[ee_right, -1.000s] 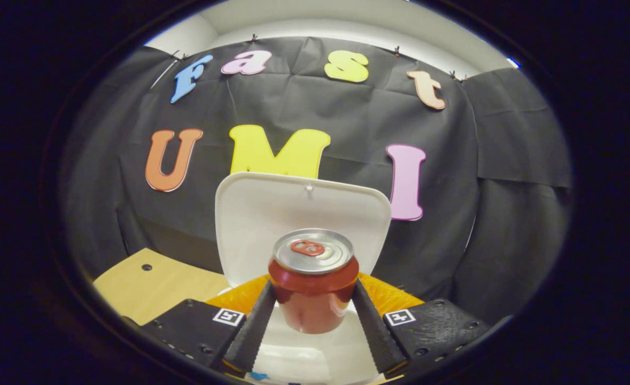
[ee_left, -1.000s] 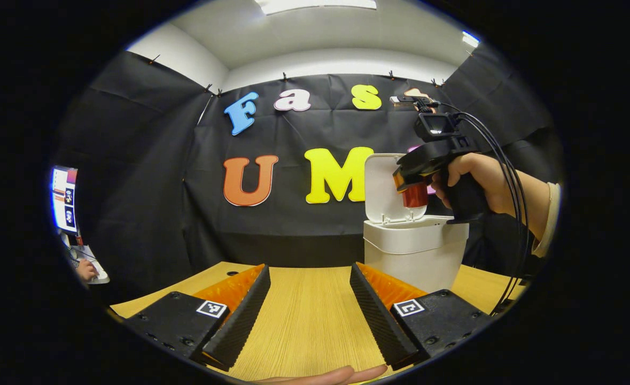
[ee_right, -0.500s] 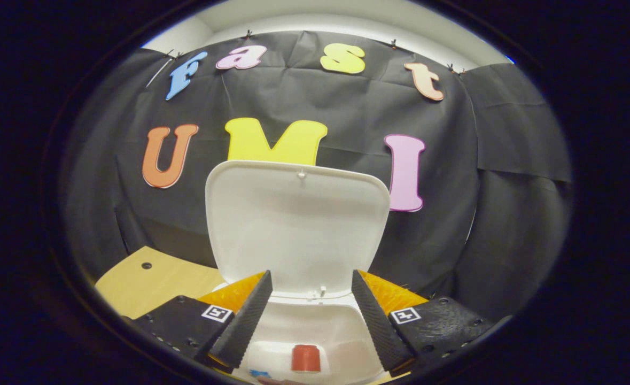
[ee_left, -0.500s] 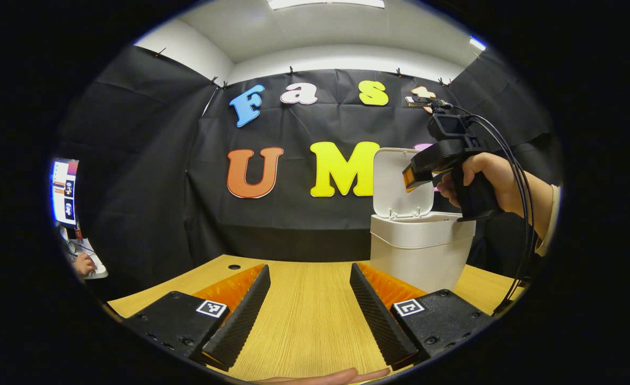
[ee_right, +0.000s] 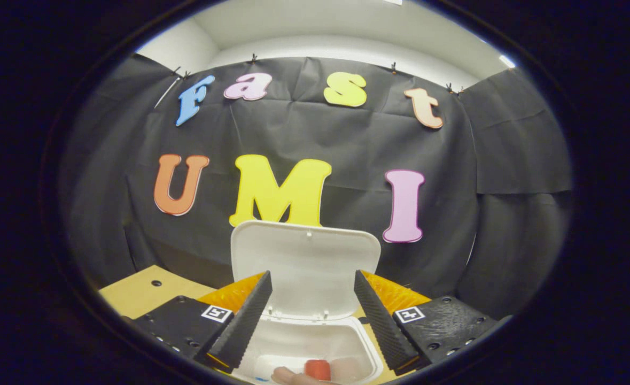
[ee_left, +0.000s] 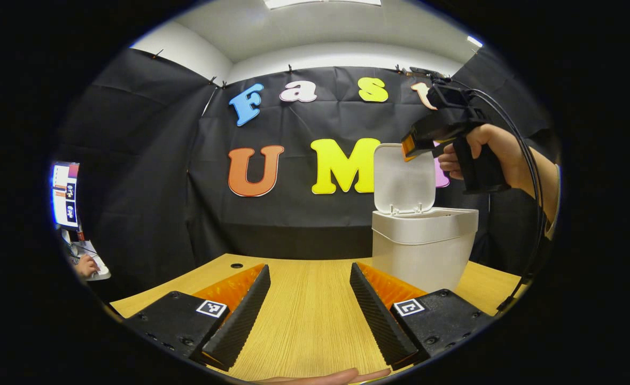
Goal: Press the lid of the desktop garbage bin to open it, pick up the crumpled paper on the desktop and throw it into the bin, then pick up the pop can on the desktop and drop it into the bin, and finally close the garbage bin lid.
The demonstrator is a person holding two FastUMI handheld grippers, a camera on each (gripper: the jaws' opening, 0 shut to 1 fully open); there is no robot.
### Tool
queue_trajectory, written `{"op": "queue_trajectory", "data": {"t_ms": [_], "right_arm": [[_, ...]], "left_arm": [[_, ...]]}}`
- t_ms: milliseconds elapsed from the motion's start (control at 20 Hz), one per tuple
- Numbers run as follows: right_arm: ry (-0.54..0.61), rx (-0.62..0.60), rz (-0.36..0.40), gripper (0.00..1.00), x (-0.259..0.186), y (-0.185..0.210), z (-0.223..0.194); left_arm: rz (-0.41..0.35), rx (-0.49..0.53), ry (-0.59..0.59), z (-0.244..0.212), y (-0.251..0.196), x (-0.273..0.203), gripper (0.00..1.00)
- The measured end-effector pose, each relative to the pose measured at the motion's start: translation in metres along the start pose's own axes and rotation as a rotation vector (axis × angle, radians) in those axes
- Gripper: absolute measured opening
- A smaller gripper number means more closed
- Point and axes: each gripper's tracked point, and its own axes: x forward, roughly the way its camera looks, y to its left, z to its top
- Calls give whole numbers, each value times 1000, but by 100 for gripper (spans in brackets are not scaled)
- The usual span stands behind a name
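A recording booth: black cloth wall (ee_left: pixel 149 176), wooden table (ee_left: pixel 309 315), monitor (ee_left: pixel 64 195).

- My left tool (ee_left: pixel 309 299) hovers over the bench (ee_left: pixel 309 326), fingers spread wide, holding nothing.
- The bin (ee_left: pixel 421 251) stands right of it, lid (ee_left: pixel 403 179) up.
- My right tool (ee_left: pixel 410 147) sits beside that lid's top.

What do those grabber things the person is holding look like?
Each hand-held gripper has two wedge-shaped fingers with ridged inner faces, fixed to black blocks that carry small square black-and-white markers, as on the left hand-held gripper. The right hand-held gripper, seen from the side, has a black pistol-style handle, a small camera on top and black cables looping from it. The hand holding it ends in a pale sleeve cuff.
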Motion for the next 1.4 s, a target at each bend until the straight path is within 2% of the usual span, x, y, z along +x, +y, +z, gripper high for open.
{"op": "queue_trajectory", "data": {"t_ms": [150,250,300,450,500,550,700,850,950,1000,1050,1100,1200,1400], "right_arm": [[-66,-25,1,92,-4,4,25],[-70,-30,-2,97,0,3,33],[-75,-26,-18,94,3,-1,41],[-112,41,-33,97,12,-8,64],[-122,58,-36,94,19,-9,70],[-122,51,-41,96,27,-9,71],[-97,24,-80,94,57,-14,64],[-25,46,-86,97,83,-14,49],[-24,57,-92,98,90,-19,50],[-16,52,-98,95,91,-24,47],[-10,63,-92,98,87,-22,46],[4,78,-84,96,83,-22,44],[34,102,-70,99,72,-24,40],[89,90,-25,96,44,-22,30]], "left_arm": [[7,-6,-13,3,7,-1,97],[17,-14,-7,0,13,-1,97],[15,-15,-1,-2,15,-3,97],[5,-22,-1,-6,19,-5,97],[13,-20,6,-9,22,-5,97],[23,-14,17,-11,27,-5,97],[48,-9,9,-11,39,-5,98],[28,-51,16,-13,35,-4,97],[21,-69,14,-13,37,-3,97],[22,-71,9,-12,38,-2,97],[25,-71,11,-13,38,-1,97],[24,-74,15,-13,38,-1,97],[-5,-92,21,-14,28,-1,97],[-48,-94,21,-11,10,-7,97]]}}
